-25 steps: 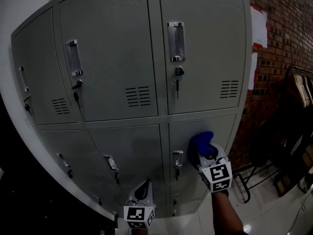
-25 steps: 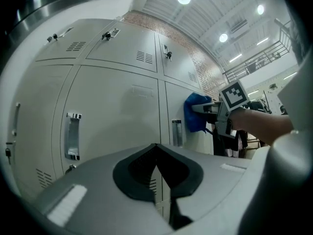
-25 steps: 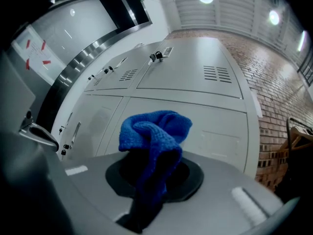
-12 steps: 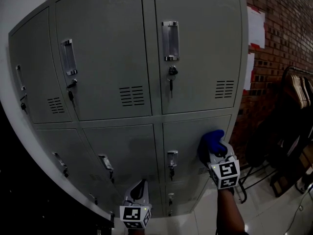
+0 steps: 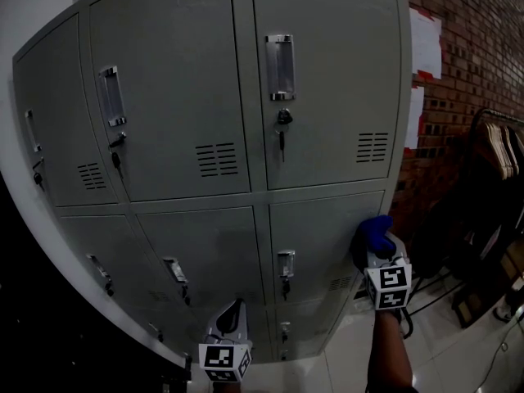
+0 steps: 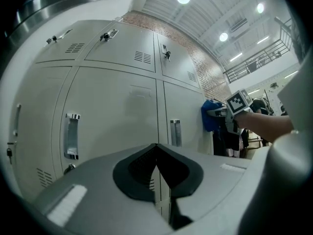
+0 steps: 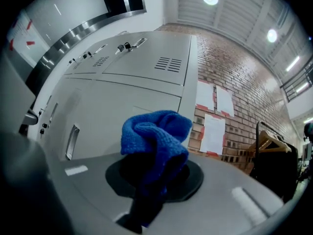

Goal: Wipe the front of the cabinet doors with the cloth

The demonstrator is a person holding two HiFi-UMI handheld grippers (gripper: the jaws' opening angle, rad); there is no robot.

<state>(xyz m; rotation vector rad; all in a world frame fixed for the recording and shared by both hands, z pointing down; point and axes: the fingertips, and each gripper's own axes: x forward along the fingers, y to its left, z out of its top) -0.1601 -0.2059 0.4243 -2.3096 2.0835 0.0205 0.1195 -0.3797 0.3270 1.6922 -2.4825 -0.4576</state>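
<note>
The right gripper is held out ahead of the person on a bare forearm that rises from the bottom edge of the head view, nearly straight and tipped slightly inward toward the cabinet. Its marker cube faces the camera and its jaws point up and forward. The jaws are closed on the blue cloth, which bunches out beyond their tips as a thick folded wad. In the right gripper view the cloth fills the gap of the right gripper and rises above it. Past the tips stands the grey front of the lower right door, with the cloth at that door's right edge; whether it actually presses on the metal cannot be told. To the right of these jaws are the brick wall and the paper sheets stuck on it. The left gripper is held lower and nearer the person's body, pointing up at the lower middle door. Only its cube shows above the bottom edge, and the arm behind it is out of sight. In the left gripper view the left gripper has its jaws brought fully together with nothing between them. A door handle sits to their left, and the right gripper with its cloth is off to their right.
</note>
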